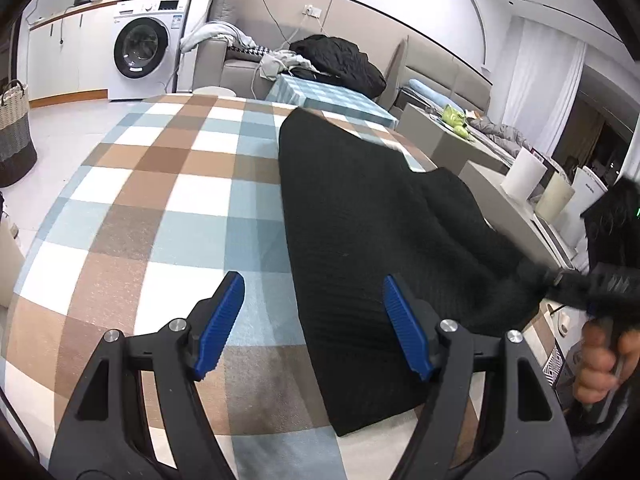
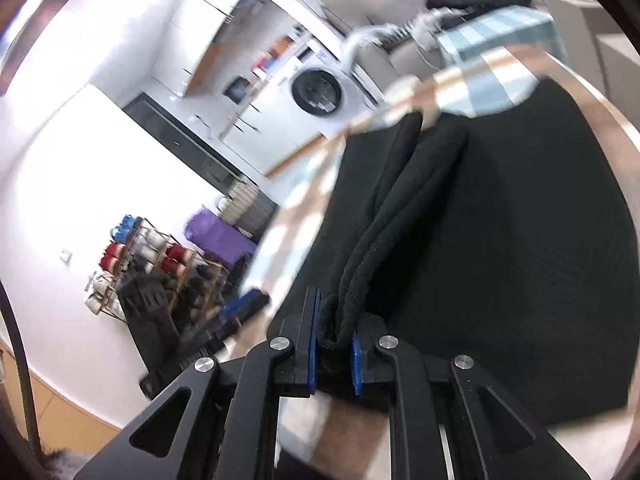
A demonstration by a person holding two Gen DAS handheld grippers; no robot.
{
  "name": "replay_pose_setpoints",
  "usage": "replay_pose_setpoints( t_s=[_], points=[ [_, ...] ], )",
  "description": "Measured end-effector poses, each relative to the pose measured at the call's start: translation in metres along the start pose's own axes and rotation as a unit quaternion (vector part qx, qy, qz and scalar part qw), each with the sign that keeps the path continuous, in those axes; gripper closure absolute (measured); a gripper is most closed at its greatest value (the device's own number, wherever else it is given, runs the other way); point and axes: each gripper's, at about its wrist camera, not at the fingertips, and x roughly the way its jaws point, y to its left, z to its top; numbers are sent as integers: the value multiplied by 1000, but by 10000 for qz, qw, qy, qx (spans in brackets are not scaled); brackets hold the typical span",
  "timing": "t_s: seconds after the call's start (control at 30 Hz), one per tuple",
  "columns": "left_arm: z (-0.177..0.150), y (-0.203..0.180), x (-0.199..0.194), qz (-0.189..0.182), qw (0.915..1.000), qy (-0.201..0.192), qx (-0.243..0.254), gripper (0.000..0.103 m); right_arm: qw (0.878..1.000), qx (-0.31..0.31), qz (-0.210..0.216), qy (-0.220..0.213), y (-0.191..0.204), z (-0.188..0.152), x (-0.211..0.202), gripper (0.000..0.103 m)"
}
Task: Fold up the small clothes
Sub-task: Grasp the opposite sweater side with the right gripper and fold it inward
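While the left gripper [image 1: 314, 326] hovers with its blue pads wide apart and empty above the black garment's [image 1: 384, 248] near left edge, the right gripper [image 2: 335, 346] has pinched a bunched fold of the same cloth at its right side. That pinch looks shallow and gathers several layers, so a quick lift could let the knit slip free, or drag the whole piece off the checked tablecloth [image 1: 160, 184] and spoil the fold. The garment is black, ribbed and thick. It lies mostly flat on the table's right half, its right edge raised into ridges.
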Motion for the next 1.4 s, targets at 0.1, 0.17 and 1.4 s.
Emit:
replay_pose_setpoints(
  t_s=[0.1,0.17,1.4],
  points=[
    [-4,-8,6,-16,9998,152,135,33,9952,-111,-873,420,-18,-17,13,88],
    [-6,-14,9,-9,9993,229,279,33,9923,-35,-1101,557,-28,-20,16,77],
    [-23,-22,36,19,9943,830,667,33,9960,-509,-330,649,-18,-20,34,62]
  ],
)
